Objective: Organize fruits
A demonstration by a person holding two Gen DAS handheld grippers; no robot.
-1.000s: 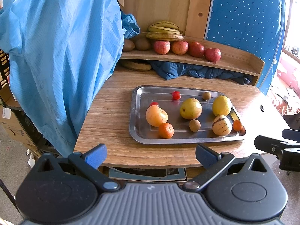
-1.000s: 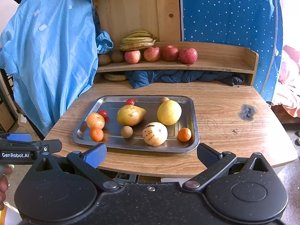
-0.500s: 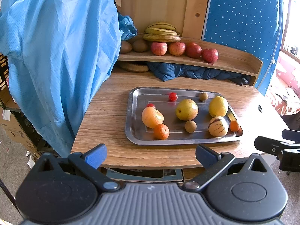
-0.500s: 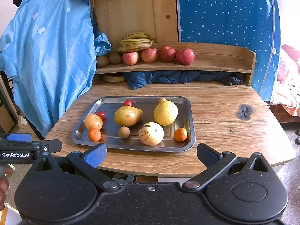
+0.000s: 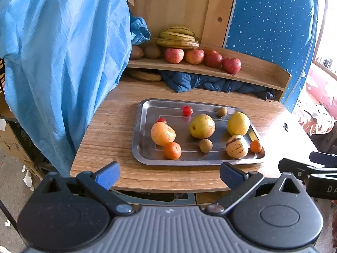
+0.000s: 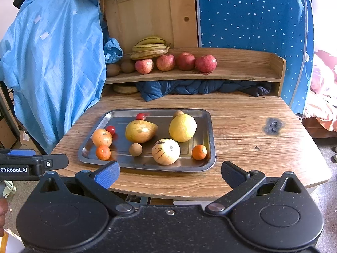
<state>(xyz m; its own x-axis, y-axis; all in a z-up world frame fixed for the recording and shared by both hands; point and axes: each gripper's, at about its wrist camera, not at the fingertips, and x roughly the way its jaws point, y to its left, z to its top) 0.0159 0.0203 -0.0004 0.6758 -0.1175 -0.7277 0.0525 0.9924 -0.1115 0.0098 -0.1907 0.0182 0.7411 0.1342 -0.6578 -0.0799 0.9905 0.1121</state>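
1. Both my grippers have drifted back slightly from the tray [image 6: 211, 147]; fruit looks smaller.
2. Left gripper [image 5: 168, 174] and right gripper [image 6: 169, 172] hang released, empty, short of the table [image 6: 252, 126].
3. Loose fruit fills the tray; the small brown fruit [image 6: 135, 149] could roll if nudged during a reach.

Wooden table [image 6: 242, 126] — steel tray [image 6: 211, 139]

The tray [image 6: 210, 130] is silver steel on a brown wood-grain table [image 6: 252, 126]. On it lie a yellow lemon [image 6: 182, 127], a cream melon [image 6: 166, 151] with dark stripes, orange tangerines [image 6: 199, 152] and red tomatoes [image 6: 141, 116]. Behind, red apples [image 6: 206, 63], yellow-green bananas [image 6: 150, 47], a white-dotted blue board [image 6: 252, 16] and a light blue sheet [image 6: 52, 63].
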